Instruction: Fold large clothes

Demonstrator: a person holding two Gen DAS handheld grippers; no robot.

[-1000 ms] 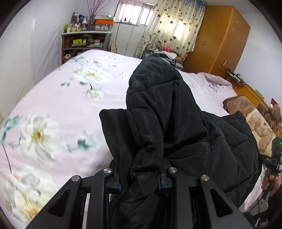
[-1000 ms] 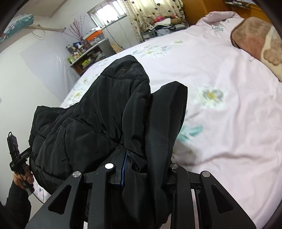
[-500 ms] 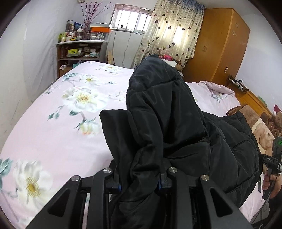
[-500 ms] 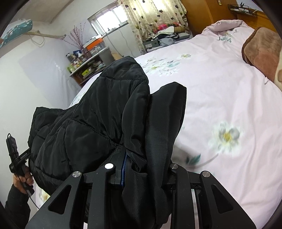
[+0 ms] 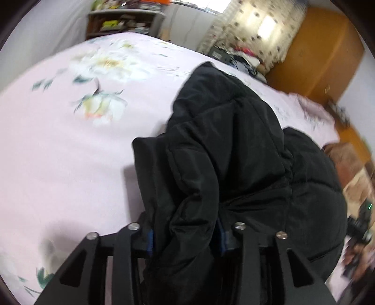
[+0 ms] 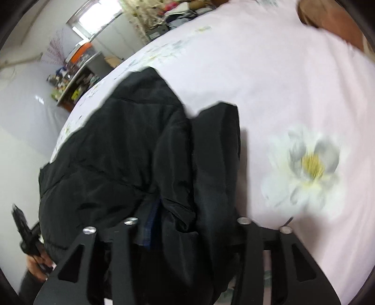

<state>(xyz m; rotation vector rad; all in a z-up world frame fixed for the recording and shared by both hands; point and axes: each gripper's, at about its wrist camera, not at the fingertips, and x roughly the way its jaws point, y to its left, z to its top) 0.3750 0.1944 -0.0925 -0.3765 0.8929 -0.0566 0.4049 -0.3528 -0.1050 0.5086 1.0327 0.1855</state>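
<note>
A black quilted jacket (image 5: 234, 150) hangs between both grippers above a pink floral bed (image 5: 58, 145). My left gripper (image 5: 186, 237) is shut on a bunched edge of the jacket, and the cloth spills over the fingers. My right gripper (image 6: 185, 232) is shut on another bunched edge of the same jacket (image 6: 131, 159). The bed (image 6: 293, 93) lies close below. The jaw tips are hidden by the fabric in both views. The right gripper's handle shows at the right edge of the left wrist view (image 5: 361, 223), and the left gripper's handle shows in the right wrist view (image 6: 25, 237).
A shelf of clutter (image 5: 124, 21) and a curtained window (image 5: 253, 25) stand beyond the bed's far end, next to an orange wardrobe (image 5: 314, 58). A brown plush toy (image 5: 346, 162) lies at the bed's right side.
Both grippers have dropped and tilted down toward the bed with the jacket still held. The bed now fills more of both views, and the frames are blurred by motion.
</note>
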